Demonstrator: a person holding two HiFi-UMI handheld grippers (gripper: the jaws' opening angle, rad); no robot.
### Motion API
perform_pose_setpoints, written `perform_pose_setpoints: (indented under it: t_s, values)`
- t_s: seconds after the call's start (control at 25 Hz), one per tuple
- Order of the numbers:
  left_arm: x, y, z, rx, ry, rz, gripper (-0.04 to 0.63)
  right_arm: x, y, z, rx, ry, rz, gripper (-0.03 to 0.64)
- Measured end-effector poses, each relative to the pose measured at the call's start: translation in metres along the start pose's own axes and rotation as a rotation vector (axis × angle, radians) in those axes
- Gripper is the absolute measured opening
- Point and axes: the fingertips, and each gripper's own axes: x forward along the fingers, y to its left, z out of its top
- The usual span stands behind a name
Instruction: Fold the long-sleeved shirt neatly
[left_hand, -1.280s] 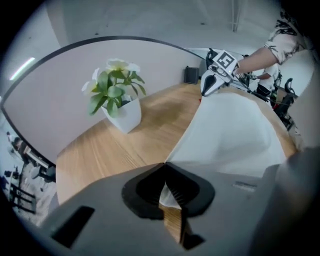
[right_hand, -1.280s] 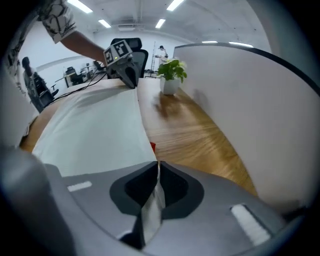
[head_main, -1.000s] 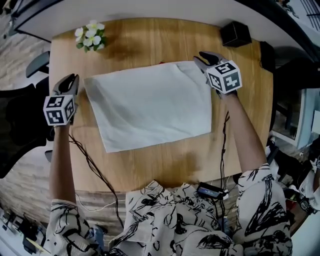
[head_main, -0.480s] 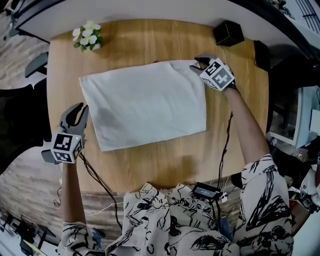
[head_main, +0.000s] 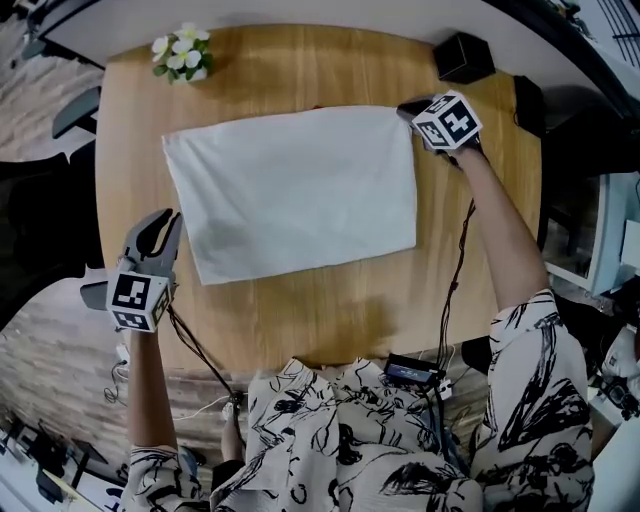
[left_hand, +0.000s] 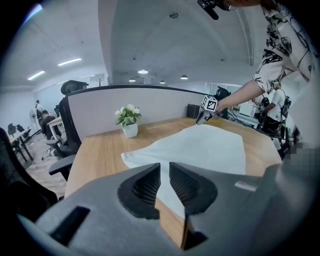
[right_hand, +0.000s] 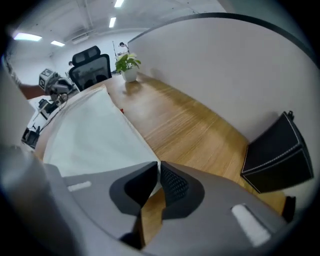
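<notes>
The white shirt (head_main: 300, 190) lies folded into a flat rectangle on the wooden table (head_main: 300, 310). My right gripper (head_main: 408, 108) is at its far right corner. In the right gripper view its jaws (right_hand: 158, 166) have just been closing, and the tips now meet on the edge of the shirt's (right_hand: 95, 135) corner. My left gripper (head_main: 160, 228) hovers at the table's left edge, just left of the shirt's near left corner. Its jaws (left_hand: 165, 167) are almost together with nothing between them, and the shirt (left_hand: 210, 145) lies beyond them.
A small pot of white flowers (head_main: 180, 58) stands at the far left corner. A black box (head_main: 463, 58) sits at the far right, close to my right gripper. A curved partition runs behind the table. Cables (head_main: 190, 340) hang over the near edge.
My left gripper drew back from beside the shirt's far left corner to its near left corner. My right gripper settled onto the far right corner and its jaws came together. The shirt lies flatter.
</notes>
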Motion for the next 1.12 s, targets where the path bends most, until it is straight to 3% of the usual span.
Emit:
perform_pose_setpoints:
  t_s: [0.12, 0.2, 0.32, 0.36, 0.56, 0.72, 0.88, 1.12]
  values:
    - [-0.005, 0.003, 0.002, -0.002, -0.019, 0.014, 0.064, 0.002, -0.008, 0.002, 0.094, -0.063, -0.093, 0.092]
    - [-0.012, 0.002, 0.008, -0.008, -0.055, 0.019, 0.06, -0.015, -0.013, 0.008, 0.2, -0.176, -0.131, 0.118]
    - [-0.033, 0.003, 0.025, -0.034, -0.152, 0.065, 0.007, -0.081, -0.016, 0.029, 0.289, -0.414, -0.242, 0.055]
    - [-0.044, 0.004, 0.033, -0.055, -0.193, 0.085, 0.008, -0.107, -0.012, 0.035, 0.295, -0.495, -0.272, 0.01]
    - [-0.112, -0.018, 0.075, -0.144, -0.402, 0.172, 0.006, -0.242, 0.047, 0.034, 0.265, -0.833, -0.328, 0.008]
    - [-0.165, -0.049, 0.101, -0.198, -0.528, 0.235, 0.006, -0.336, 0.109, 0.014, 0.175, -1.056, -0.349, 0.008]
    - [-0.212, -0.086, 0.119, -0.167, -0.599, 0.279, 0.006, -0.406, 0.151, -0.027, 0.204, -1.143, -0.432, 0.008]
    - [-0.274, -0.119, 0.113, -0.108, -0.675, 0.354, 0.006, -0.454, 0.194, -0.086, 0.251, -1.168, -0.527, 0.008]
